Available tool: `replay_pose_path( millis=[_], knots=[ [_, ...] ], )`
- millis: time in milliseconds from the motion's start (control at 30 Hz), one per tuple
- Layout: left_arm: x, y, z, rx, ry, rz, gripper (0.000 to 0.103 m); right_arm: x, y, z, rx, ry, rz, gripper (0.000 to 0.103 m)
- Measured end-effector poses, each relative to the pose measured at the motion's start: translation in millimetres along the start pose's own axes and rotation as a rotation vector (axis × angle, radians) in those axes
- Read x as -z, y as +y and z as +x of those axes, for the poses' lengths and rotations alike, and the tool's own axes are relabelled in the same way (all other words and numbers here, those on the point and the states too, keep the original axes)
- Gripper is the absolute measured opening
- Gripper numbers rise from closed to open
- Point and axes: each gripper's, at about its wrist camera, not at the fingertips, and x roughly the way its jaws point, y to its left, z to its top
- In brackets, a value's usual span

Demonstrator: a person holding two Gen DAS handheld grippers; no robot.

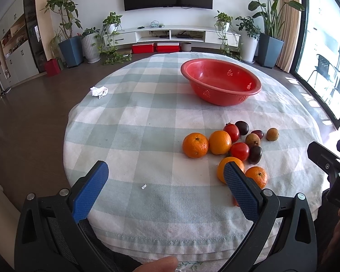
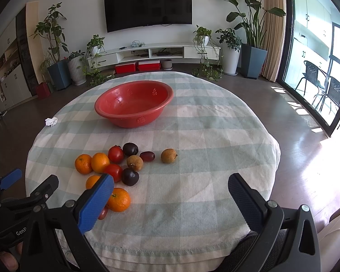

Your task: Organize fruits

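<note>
A red perforated bowl (image 1: 221, 80) (image 2: 133, 104) stands empty at the far side of the checked tablecloth. Nearer lies a loose cluster of fruit: several oranges (image 1: 195, 145) (image 2: 119, 199), red tomatoes (image 1: 239, 150) (image 2: 115, 154), dark plums (image 1: 255, 154) (image 2: 130, 176) and brown longans (image 1: 272, 134) (image 2: 168, 156). My left gripper (image 1: 165, 172) is open over the near edge of the table, the fruit just beyond its right finger. My right gripper (image 2: 171, 185) is open too, with the fruit at its left finger. Nothing is between either pair of fingers.
A crumpled white tissue (image 1: 99, 91) (image 2: 51, 121) lies near the table's left edge. A small white scrap (image 1: 144, 186) sits on the cloth between my left fingers. The left gripper (image 2: 11, 181) shows at the left of the right wrist view. Plants and a TV cabinet line the far wall.
</note>
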Motion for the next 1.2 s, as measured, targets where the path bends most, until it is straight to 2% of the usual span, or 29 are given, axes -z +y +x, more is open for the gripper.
replay_pose_path(
  millis=[100,167,200,233,267,367,433,500,567,700,800,933,1000,1100,1167,1200],
  knots=[
    [-1.8,8.4,-1.2,0.079,-0.022,-0.024,0.103,0.9,-0.4,-0.2,-0.001,-0.001,0.001,0.103],
    [-2.2,15.8,-1.6,0.183,-0.059,-0.01,0.103,2.8,-2.6,-0.5,-0.003,-0.003,0.006,0.103],
    [-3.0,20.1,-0.3,0.258,-0.065,0.004,0.103,4.0,-4.4,-0.3,-0.007,-0.004,0.011,0.103],
    [-3.0,22.9,3.1,0.304,-0.044,0.014,0.103,5.1,-6.7,-0.6,-0.015,-0.007,0.018,0.103],
    [-2.0,25.6,7.1,0.308,-0.014,0.024,0.103,6.1,-7.8,-1.0,-0.021,-0.011,0.023,0.103],
    [6.5,33.3,15.5,0.239,0.037,0.074,0.103,9.0,-14.3,-3.7,-0.056,-0.034,0.033,0.103],
    [10.7,38.9,27.2,0.205,0.115,0.091,0.103,10.3,-18.5,-4.5,-0.084,-0.05,0.03,0.103],
    [13.3,45.0,38.5,0.19,0.173,0.093,0.103,12.3,-20.8,-4.8,-0.121,-0.052,0.03,0.103],
    [11.3,47.9,45.5,0.207,0.201,0.097,0.103,13.7,-21.6,-4.3,-0.147,-0.043,0.035,0.103],
    [-5.9,43.8,52.6,0.258,0.182,0.16,0.103,13.3,-20.8,-2.7,-0.202,-0.019,0.05,0.101],
    [-27.6,28.7,55.5,0.283,0.153,0.272,0.103,15.3,-16.6,0.7,-0.226,-0.003,0.036,0.099],
    [-50.8,9.5,62.7,0.395,0.13,0.445,0.103,17.1,-14.1,5.2,-0.243,0.017,0.031,0.098],
    [-55.7,2.5,69.5,0.432,0.139,0.527,0.098,16.9,-14.4,6.6,-0.249,0.025,0.034,0.098],
    [-56.8,-2.8,80.0,0.519,0.178,0.638,0.085,17.0,-16.0,9.0,-0.253,0.033,0.039,0.098],
    [-54.8,-4.6,87.9,0.547,0.203,0.69,0.067,17.4,-16.8,10.6,-0.254,0.042,0.045,0.098],
    [-54.0,-5.3,92.7,0.547,0.215,0.709,0.063,17.3,-17.4,13.5,-0.252,0.048,0.046,0.097]
  ],
)
